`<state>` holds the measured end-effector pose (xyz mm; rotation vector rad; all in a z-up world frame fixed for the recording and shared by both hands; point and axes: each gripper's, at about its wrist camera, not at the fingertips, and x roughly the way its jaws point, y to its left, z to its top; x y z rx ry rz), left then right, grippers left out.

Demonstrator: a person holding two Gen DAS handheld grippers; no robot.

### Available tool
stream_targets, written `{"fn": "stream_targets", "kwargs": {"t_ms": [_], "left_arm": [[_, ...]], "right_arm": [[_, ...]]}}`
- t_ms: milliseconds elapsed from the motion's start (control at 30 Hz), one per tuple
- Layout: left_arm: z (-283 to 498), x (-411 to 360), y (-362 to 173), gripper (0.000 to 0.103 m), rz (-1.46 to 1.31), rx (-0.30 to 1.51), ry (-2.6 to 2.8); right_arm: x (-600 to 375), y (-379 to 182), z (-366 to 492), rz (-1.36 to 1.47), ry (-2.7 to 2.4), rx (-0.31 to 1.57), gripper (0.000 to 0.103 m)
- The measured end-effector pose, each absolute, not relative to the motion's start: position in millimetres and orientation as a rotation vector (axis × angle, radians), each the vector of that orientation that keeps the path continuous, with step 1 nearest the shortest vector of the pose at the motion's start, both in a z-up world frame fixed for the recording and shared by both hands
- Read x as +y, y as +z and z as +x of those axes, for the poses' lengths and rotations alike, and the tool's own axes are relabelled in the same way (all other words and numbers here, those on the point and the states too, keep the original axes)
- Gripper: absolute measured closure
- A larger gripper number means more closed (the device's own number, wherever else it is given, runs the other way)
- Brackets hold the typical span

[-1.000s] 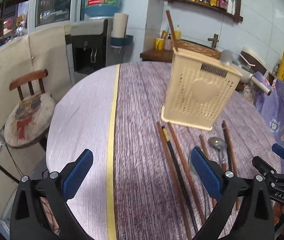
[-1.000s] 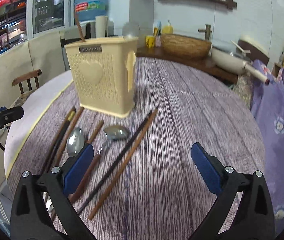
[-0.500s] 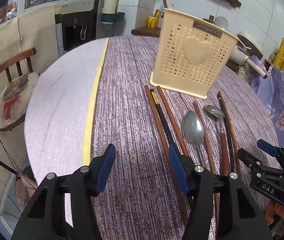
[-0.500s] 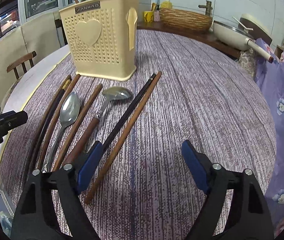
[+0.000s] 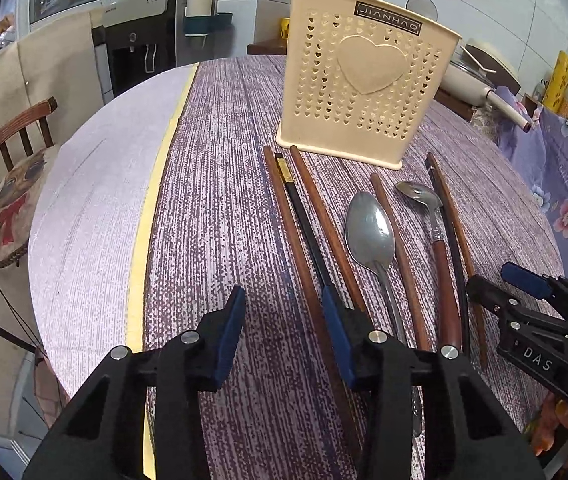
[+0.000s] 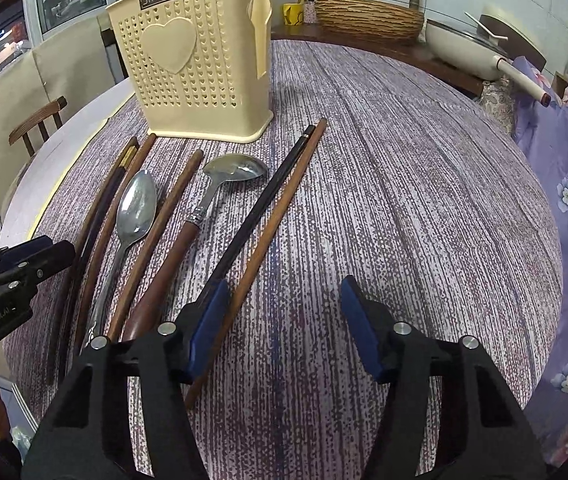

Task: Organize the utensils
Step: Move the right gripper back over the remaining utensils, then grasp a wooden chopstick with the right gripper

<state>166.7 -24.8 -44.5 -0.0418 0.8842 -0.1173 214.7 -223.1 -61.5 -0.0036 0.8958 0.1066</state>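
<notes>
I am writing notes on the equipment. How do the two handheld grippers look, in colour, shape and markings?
Both are black plastic frames with silver screw heads and two fingers with flat blue pads. The left gripper carries the white lettering "GenRobot.AI" on its side, seen from the right wrist camera. The right gripper carries "DAS" in white, seen from the left wrist camera. No cables or sleeves are visible.

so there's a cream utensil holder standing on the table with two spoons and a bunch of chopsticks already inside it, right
Not quite. The cream utensil holder does stand upright on the table, but the two spoons and the chopsticks lie flat on the table in front of it, not inside. The right wrist view shows the all-metal spoon, the wooden-handled spoon and the chopsticks on the cloth.
</notes>
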Motion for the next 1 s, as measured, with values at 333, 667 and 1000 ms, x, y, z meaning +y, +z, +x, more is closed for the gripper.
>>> {"fn": "stream_targets", "kwargs": {"t_ms": [333,667,1000], "left_arm": [[168.1,-28.9,-45.4,0.063,-0.025,0.889,-0.119],[176.4,-38.7,-46.3,0.067,0.014,0.892,-0.088],[185.3,-20.2,-43.3,0.081,-0.053,0.907,-0.095]], "right_arm": [[-242.0,-54.7,208.6,-0.040,0.048,0.890,0.056],[-251.6,-57.6,208.4,0.005,0.054,0.885,0.056],[-262.2,-60.6,209.6,0.053,0.071,0.894,0.056]]}}
